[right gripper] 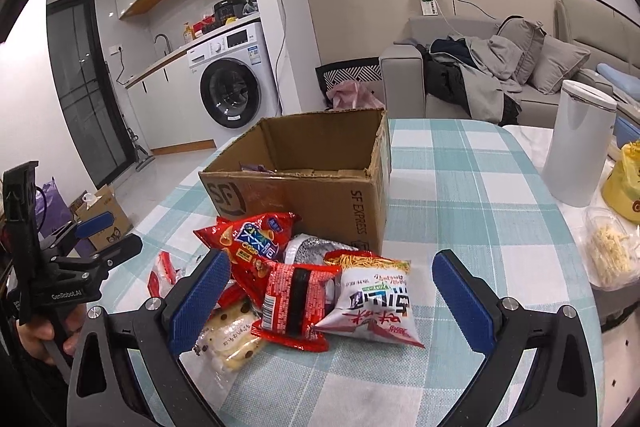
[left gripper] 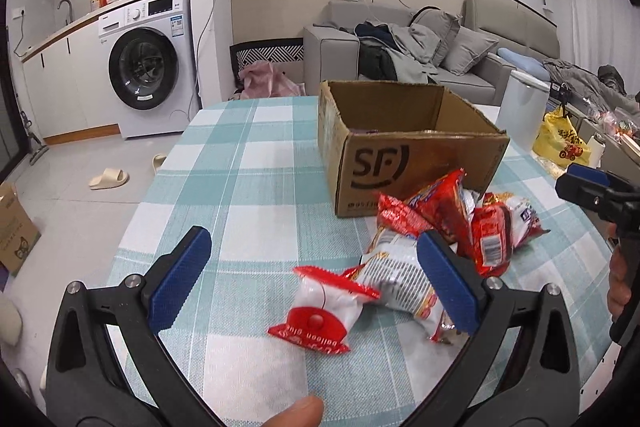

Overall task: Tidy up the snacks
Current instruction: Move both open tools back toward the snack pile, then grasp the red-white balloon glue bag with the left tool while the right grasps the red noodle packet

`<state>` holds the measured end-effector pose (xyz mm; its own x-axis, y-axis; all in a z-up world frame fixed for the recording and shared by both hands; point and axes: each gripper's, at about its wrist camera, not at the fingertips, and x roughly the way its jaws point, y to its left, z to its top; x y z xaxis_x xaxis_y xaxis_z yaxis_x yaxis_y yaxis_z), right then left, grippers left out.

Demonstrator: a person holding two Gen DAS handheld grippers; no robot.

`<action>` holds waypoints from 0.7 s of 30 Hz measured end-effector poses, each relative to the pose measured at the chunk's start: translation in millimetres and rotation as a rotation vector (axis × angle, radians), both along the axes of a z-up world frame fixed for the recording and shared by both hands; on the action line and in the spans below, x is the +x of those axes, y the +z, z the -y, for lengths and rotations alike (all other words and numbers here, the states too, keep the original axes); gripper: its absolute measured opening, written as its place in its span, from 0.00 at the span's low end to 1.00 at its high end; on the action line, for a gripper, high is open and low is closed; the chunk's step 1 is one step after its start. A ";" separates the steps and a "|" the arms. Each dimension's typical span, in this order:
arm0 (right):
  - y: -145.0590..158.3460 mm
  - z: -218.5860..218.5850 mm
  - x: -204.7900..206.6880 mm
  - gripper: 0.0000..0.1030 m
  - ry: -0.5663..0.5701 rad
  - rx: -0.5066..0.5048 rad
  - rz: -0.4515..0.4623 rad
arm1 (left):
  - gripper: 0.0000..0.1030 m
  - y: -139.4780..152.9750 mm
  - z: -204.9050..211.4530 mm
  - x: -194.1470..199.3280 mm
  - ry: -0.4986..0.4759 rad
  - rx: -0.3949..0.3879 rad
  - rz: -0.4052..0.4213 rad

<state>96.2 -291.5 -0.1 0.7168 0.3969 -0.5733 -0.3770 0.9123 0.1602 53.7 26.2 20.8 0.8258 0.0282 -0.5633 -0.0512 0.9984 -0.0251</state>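
Observation:
A pile of snack packets [left gripper: 448,239] lies on the checked tablecloth in front of an open cardboard box [left gripper: 404,143] marked SF. My left gripper [left gripper: 316,279] stands open over a small red and white packet [left gripper: 324,307], its pads not touching it. In the right wrist view my right gripper [right gripper: 332,299] is open around a red packet [right gripper: 296,303] and a white noodle-snack packet [right gripper: 376,303], apart from both. A red chip bag [right gripper: 248,239] leans against the cardboard box [right gripper: 320,179]. The left gripper [right gripper: 96,231] shows at that view's left edge, the right gripper [left gripper: 592,187] at the left view's right edge.
A white cylindrical bin [right gripper: 576,147] stands at the table's far right, beside a yellow bag [right gripper: 628,183] and a clear bag of food [right gripper: 608,255]. Past the table edge are a washing machine [left gripper: 148,67], a grey sofa [left gripper: 432,55] and a floor carton [left gripper: 12,223].

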 end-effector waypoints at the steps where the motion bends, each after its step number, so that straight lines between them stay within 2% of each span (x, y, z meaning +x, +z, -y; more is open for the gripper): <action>1: -2.0 -0.5 0.1 1.00 0.002 0.001 -0.006 | 1.00 -2.7 0.2 -1.9 0.000 0.006 -0.001; 21: -37.5 -35.7 3.7 0.99 0.097 -0.006 -0.110 | 1.00 -32.3 -6.8 3.4 0.002 -0.037 -0.076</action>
